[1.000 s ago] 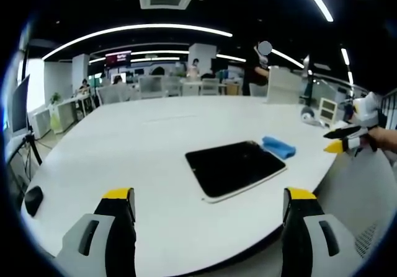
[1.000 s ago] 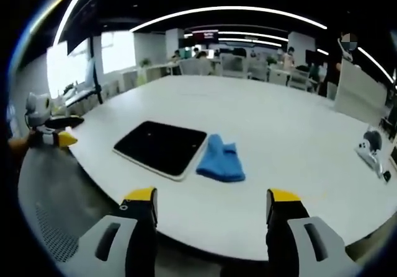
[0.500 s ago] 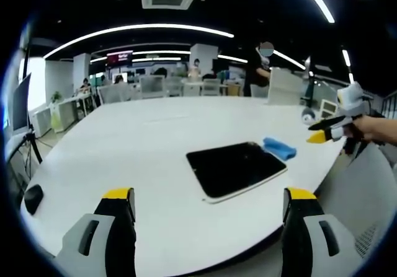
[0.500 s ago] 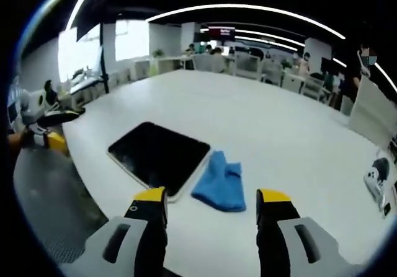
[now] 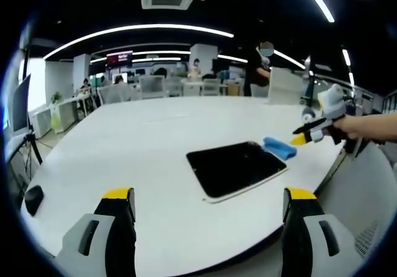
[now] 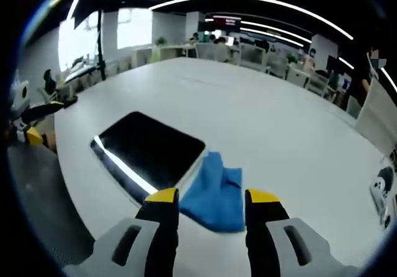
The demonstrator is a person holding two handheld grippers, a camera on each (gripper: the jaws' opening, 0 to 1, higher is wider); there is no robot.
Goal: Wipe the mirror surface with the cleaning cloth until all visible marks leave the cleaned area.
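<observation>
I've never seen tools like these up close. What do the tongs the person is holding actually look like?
Each pair of tongs has two chunky light-grey jaws with a dark slot in each, black inner faces and bright yellow tips. The left tongs and right tongs look alike. Seen from the left gripper view, the right tongs carry a pale body behind their tips.

No legible txt anywhere; far wall screen [image 5: 118,58] too blurred to read.
</observation>
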